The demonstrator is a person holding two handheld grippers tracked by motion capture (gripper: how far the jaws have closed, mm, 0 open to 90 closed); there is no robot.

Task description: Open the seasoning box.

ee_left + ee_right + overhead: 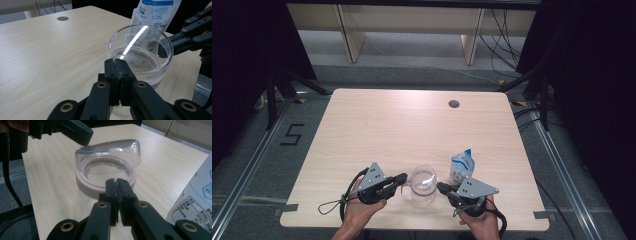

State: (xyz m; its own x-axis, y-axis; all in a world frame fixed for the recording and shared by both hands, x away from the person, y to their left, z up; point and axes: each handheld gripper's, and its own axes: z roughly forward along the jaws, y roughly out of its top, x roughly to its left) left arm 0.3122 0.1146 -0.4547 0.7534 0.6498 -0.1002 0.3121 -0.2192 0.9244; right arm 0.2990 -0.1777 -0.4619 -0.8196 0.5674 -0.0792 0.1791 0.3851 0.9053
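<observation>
Both tools are gripping the clear bowl (423, 183), left tool (403, 177) and right tool (440, 187) clenched on opposite rims; lifting evenly should be keeping it level.

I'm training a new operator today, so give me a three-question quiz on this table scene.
1. True or false: the clear bowl sits between the left gripper and right gripper.
2. What stands just behind the right gripper: A) a mug, B) a white and blue pouch, C) a book?
3. What colour is the bowl's base ring?

Key: 1 true; 2 B; 3 pinkish beige.
</observation>
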